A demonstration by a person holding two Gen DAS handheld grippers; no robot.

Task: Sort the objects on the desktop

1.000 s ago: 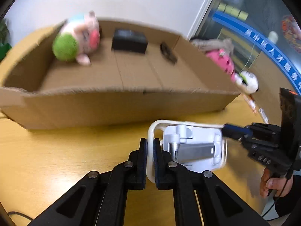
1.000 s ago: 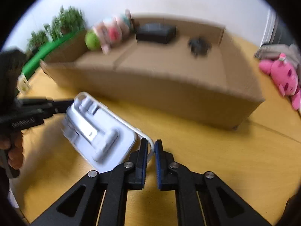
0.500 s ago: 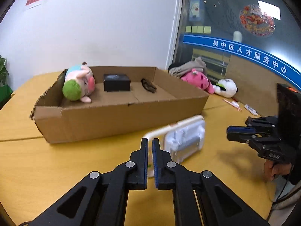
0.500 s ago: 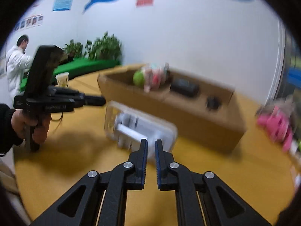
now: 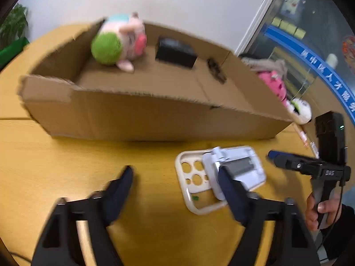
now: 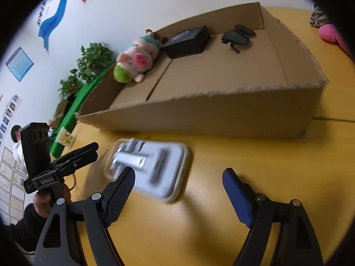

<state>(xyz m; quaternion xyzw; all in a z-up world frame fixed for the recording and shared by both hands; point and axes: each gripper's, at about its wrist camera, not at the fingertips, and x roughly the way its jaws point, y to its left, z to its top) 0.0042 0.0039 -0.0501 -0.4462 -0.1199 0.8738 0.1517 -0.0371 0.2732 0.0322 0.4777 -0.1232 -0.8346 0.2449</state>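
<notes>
Both grippers are angled downward over the yellow table (image 5: 55,159), jaws opening with nothing gripped. Left gripper (image 5: 175,179) and right gripper (image 6: 178,180) are parted; the white phone stand (image 5: 235,168), lying on a cream phone case (image 5: 193,184), is seen at one o'clock of the left one, before the cardboard box (image 5: 144,115).

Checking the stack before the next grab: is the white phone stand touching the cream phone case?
Touching. The left wrist view shows the white phone stand lying on top of the cream phone case, overlapping its right half.
</notes>
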